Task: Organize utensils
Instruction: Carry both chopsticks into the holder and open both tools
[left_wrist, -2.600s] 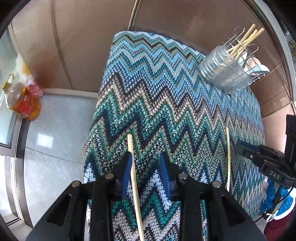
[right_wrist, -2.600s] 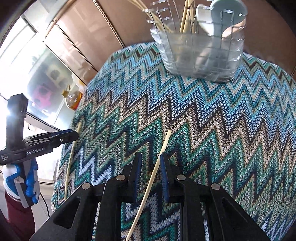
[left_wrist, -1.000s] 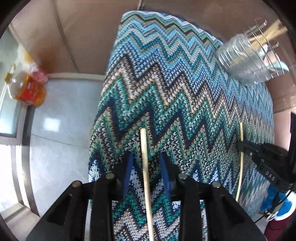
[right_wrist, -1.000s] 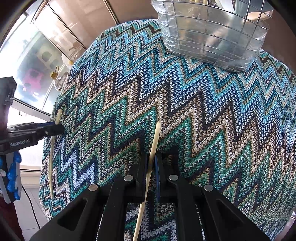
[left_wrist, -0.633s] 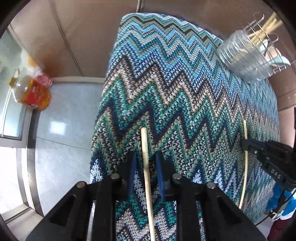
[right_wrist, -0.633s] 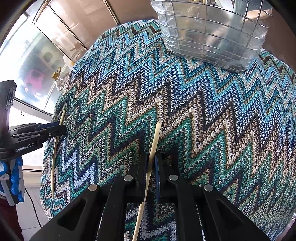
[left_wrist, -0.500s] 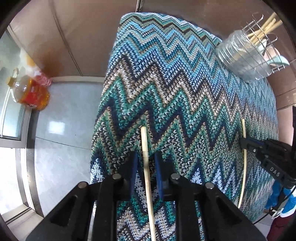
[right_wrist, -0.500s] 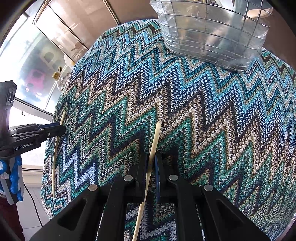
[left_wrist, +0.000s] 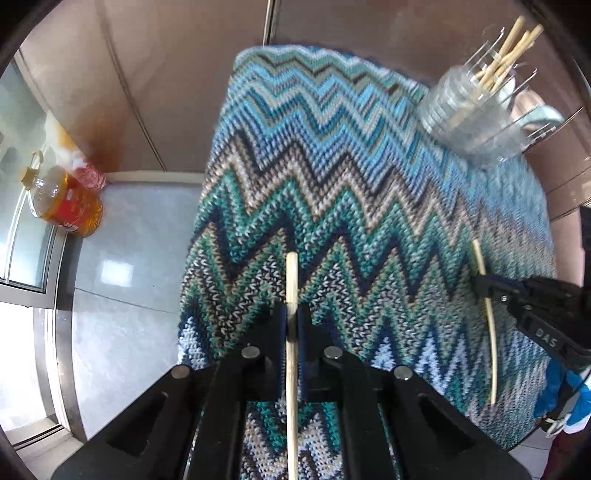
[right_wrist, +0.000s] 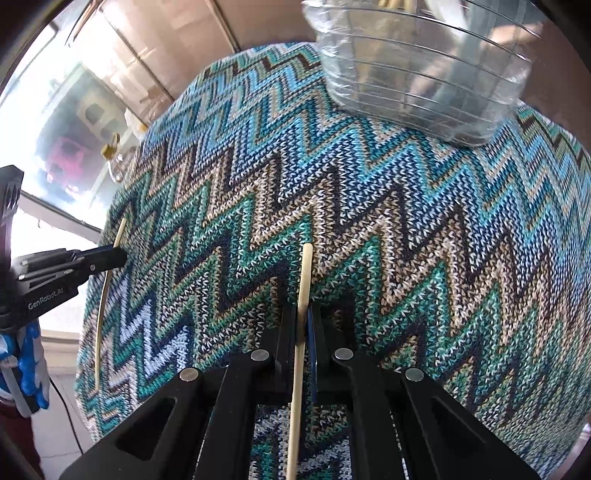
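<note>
A pale wooden chopstick (left_wrist: 291, 280) sits between the pads of my left gripper (left_wrist: 291, 317). Its jaws are closing and press on the stick over the zigzag knitted cloth (left_wrist: 332, 177). My right gripper (right_wrist: 304, 321) is shut on a second chopstick (right_wrist: 306, 273). Each gripper also shows in the other's view: the right gripper (left_wrist: 484, 286) with its chopstick (left_wrist: 490, 343), and the left gripper (right_wrist: 118, 256) with its chopstick (right_wrist: 101, 314). A clear utensil holder in a wire rack (left_wrist: 476, 114) stands at the far right corner with several chopsticks in it. The same holder (right_wrist: 424, 74) shows in the right wrist view.
The cloth-covered table drops off at its left edge to a tiled floor (left_wrist: 122, 295). An amber oil bottle (left_wrist: 62, 203) stands on the floor by the brown wall panels. A blue-gloved hand (right_wrist: 26, 365) holds the left gripper.
The left jaws have closed from apart onto the chopstick, and the left gripper has risen slightly. The right gripper stays shut on its chopstick, hardly moved.
</note>
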